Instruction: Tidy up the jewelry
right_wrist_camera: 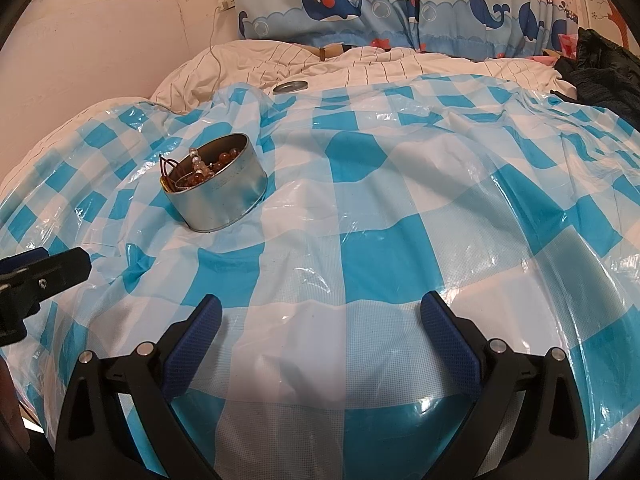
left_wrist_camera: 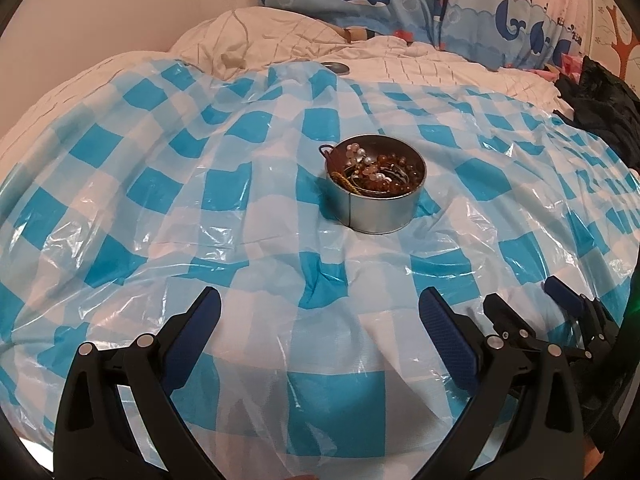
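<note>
Left wrist view: left gripper jaws wide apart, nothing held. Round metal tin w/ bead jewelry sits on checkered plastic sheet over bed, well ahead.

Right wrist view: right gripper jaws wide apart, empty; tin far left.

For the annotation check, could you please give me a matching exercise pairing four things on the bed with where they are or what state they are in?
Things:
1. tin
2. lid
3. beads
4. left gripper

Places or states:
A. open, holding nothing
B. on the white quilt beyond the sheet's far edge
C. heaped inside the tin
D. upright on the checked sheet

Pairs: 1-D, 2-B, 3-C, 4-A
</note>
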The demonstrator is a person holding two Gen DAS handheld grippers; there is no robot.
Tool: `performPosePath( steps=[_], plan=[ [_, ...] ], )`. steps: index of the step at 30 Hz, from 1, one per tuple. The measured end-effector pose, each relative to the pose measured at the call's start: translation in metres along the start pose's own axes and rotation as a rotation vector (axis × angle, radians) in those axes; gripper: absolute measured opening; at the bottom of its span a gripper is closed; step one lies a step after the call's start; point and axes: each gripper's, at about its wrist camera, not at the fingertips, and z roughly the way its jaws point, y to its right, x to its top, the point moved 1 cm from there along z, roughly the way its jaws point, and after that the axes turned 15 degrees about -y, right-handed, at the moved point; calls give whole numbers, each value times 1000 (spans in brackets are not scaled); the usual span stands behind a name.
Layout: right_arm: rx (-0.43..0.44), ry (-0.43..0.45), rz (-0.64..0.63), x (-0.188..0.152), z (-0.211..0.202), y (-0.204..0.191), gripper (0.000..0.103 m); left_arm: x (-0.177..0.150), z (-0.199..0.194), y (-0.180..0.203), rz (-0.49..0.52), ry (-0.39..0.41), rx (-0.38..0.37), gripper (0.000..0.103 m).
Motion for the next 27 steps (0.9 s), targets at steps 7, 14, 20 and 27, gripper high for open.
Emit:
performPosePath(
  steps=[7, 14, 20, 27],
  plan=[
    [0, 0, 0, 0, 0, 0, 96, -1, 2, 5, 7, -4, 3, 95],
    [0, -1, 0, 0, 0, 0, 96, -1, 4, 7, 16, -10, 7, 95],
    [0, -1, 0, 0, 0, 0, 96, -1, 5, 9, 25, -16, 10, 95],
    [-2, -1, -1, 0, 0, 0, 96, -1, 6, 10, 28, -16, 7, 95]
  ],
)
